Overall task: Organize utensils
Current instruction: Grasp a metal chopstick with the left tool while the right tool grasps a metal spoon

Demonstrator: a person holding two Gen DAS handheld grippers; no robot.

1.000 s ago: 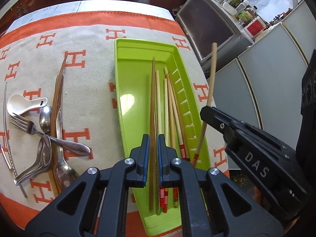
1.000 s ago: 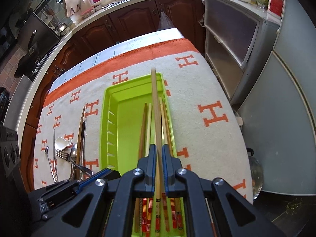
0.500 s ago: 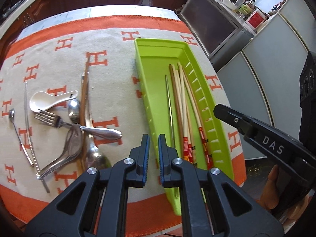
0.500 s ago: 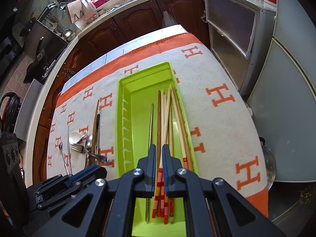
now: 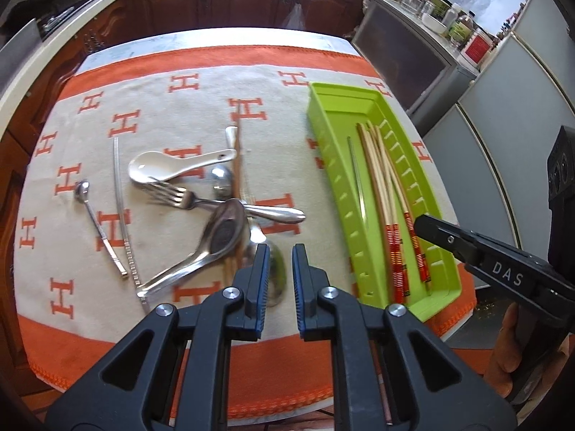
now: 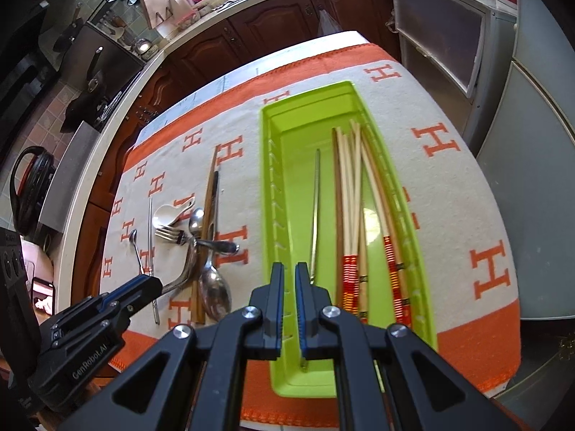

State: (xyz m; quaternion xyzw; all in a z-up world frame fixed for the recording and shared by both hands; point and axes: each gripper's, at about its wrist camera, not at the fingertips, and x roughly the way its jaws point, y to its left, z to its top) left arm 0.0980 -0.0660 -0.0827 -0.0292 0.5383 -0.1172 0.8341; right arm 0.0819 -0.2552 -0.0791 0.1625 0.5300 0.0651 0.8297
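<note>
Left wrist view looks down on the loose cutlery still lying on the beige and orange patterned cloth [image 5: 201, 115]: a white ceramic soup spoon [image 5: 169, 165], a steel fork [image 5: 179, 197], a deep steel ladle-spoon [image 5: 215, 240], a large steel tablespoon [image 5: 273, 273] directly under the left gripper [image 5: 280, 280], a small long-handled steel teaspoon [image 5: 97, 226], a thin steel chopstick [image 5: 120, 208] and a brown wooden chopstick pair [image 5: 237, 165] running through the heap. The left gripper's jaws have just been opening a little; they stand a narrow gap apart with nothing between them. The right gripper [image 6: 289, 305] hangs over the near end of the lime green plastic tray [image 6: 273, 186], its jaws nearly together and pinching nothing. Inside the tray lie the pale bamboo chopsticks with red banded ends [image 6: 354, 215] and one slim metal chopstick [image 6: 315, 208]. The steel pieces will likely be stiff, smooth and slippery, and they overlap, so pulling one may drag its neighbours; a pinch across a handle's narrow neck looks safest. The ceramic spoon seems the fragile one and is best taken by its handle. The wooden pair is light and should be gripped near its free far end, clear of the pile.
</note>
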